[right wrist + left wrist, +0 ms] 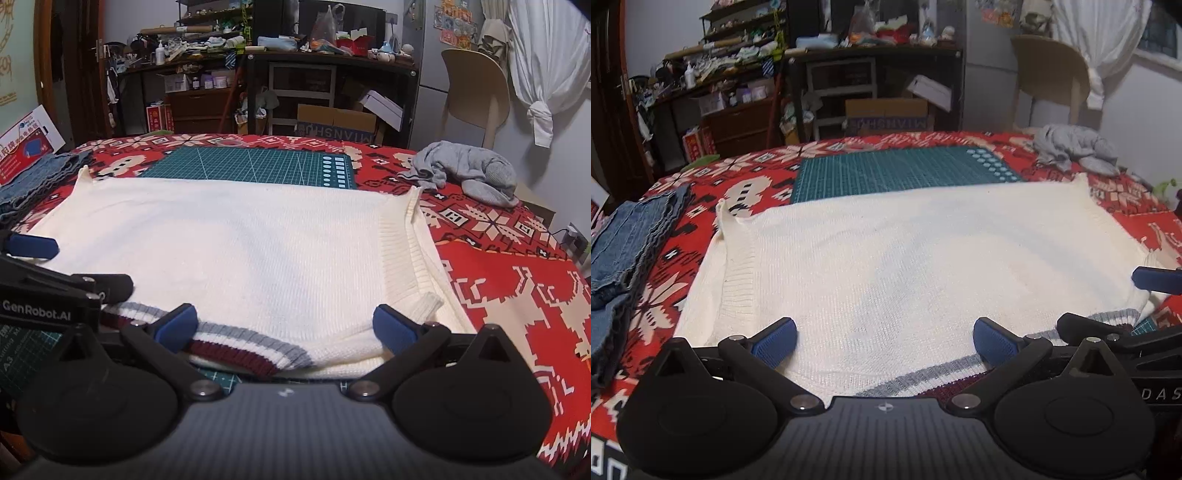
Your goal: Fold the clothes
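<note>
Left wrist view: the left gripper (884, 341) is seen with its blue pads wide apart, nothing pinched, just above the near edge of the white sweater (905, 258). The right gripper (286, 328) is spread apart too, over the striped collar (255, 349). The sweater is laid flat on the red patterned cloth (517, 295), long side running left to right, collar nearest. Farther back a green cutting mat (251, 162), folded jeans (624, 243) and a grey garment (465, 171) are seen.

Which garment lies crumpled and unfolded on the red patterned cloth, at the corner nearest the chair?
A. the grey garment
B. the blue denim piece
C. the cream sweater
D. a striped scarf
A: the grey garment sits in a loose heap there, while the cream sweater lies flat and the denim lies folded flat at the opposite side.
</note>
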The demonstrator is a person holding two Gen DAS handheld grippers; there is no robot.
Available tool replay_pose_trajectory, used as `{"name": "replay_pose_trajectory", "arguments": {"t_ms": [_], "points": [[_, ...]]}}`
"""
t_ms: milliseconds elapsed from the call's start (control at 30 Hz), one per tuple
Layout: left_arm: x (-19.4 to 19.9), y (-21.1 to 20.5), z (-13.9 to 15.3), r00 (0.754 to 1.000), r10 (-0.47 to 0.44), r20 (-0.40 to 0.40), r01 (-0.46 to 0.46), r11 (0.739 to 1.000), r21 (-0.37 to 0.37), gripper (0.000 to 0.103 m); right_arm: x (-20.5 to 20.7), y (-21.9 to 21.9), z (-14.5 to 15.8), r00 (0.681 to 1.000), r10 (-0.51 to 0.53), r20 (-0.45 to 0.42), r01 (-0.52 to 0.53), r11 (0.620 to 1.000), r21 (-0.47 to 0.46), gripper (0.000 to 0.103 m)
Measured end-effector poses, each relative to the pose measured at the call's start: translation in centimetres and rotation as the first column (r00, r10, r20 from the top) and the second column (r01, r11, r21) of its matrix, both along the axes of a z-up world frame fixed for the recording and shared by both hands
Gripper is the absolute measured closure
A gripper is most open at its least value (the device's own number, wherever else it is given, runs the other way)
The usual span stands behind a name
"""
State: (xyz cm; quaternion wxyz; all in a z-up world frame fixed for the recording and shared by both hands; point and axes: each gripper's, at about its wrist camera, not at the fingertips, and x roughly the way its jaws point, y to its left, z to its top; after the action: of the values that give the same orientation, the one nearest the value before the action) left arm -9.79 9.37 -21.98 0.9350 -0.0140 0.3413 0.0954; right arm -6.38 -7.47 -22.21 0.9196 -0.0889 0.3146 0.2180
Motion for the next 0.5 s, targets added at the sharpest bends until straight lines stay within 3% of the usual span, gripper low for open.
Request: {"name": "replay_pose_trajectory", "arguments": {"t_ms": [500], "points": [[-0.76, -0.05, -0.53, 0.998, -0.002, 0.067, 0.002, 1.0, 0.007, 0.0, -0.76, -0.16, -0.38, 0.999, -0.027, 0.041, 0.026, 0.999, 0.028, 0.001]]}}
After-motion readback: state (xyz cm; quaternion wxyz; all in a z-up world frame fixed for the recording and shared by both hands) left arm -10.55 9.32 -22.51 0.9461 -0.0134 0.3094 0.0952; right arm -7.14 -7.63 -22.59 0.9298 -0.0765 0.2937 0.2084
